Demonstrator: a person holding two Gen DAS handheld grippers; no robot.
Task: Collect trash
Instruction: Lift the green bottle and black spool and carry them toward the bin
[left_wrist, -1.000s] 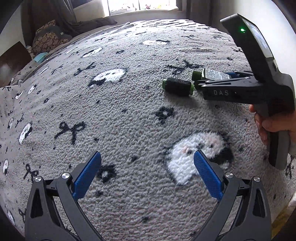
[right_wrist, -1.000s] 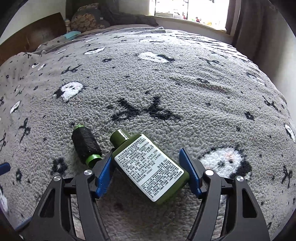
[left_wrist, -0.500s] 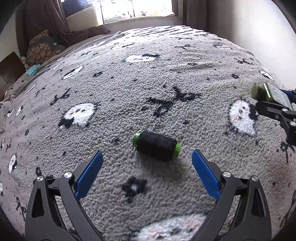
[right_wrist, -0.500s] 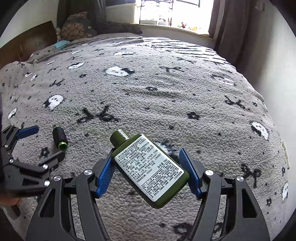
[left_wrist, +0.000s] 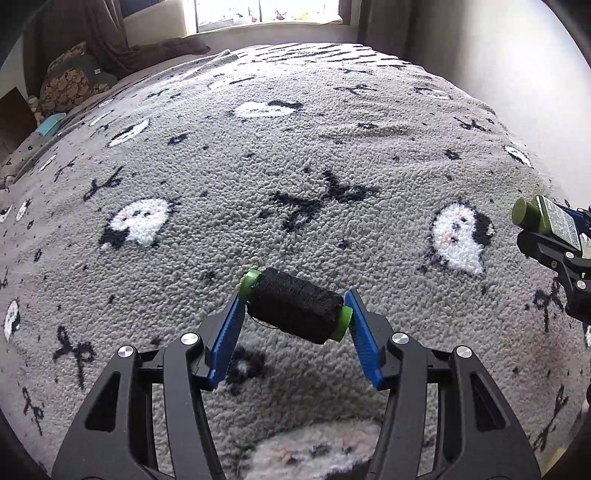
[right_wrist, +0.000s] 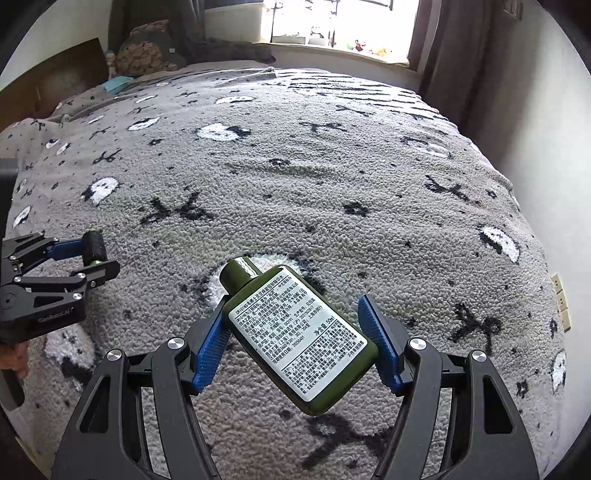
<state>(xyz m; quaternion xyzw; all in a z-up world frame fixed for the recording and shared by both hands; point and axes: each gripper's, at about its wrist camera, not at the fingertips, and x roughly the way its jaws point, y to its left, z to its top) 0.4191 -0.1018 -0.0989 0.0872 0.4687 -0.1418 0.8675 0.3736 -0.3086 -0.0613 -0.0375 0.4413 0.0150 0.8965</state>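
- Closing on a spool of black thread (left_wrist: 295, 311), the left hand-held gripper (left_wrist: 294, 306) fills the lower half of the left wrist view. Its jaws have just been closing, and the blue pads (left_wrist: 229, 334) now meet the spool's green end caps, one at each end, so it is grasping the spool endwise.
- The spool lies on its side on the bed, on a grey fleece blanket (left_wrist: 332, 147) patterned with white ghosts and black bows, just below the view's centre.
- At 3 o'clock in this view the right hand-held gripper (left_wrist: 554, 240) shows at the frame edge with a green bottle (left_wrist: 535, 218).
- In the right wrist view, the right hand-held gripper (right_wrist: 295, 332) is clenched across the flat sides of the green bottle (right_wrist: 299, 332); the white label faces up and the cap points toward 11 o'clock. The bottle seems raised clear of the blanket.
- At 9 o'clock the left hand-held gripper (right_wrist: 92, 254) pinches the spool (right_wrist: 94, 251).
- To do this step well, I judge: keep the pads centred on both caps so the round spool cannot roll out, firm the squeeze, then lift straight up, minding any loose thread snagging the fleece.
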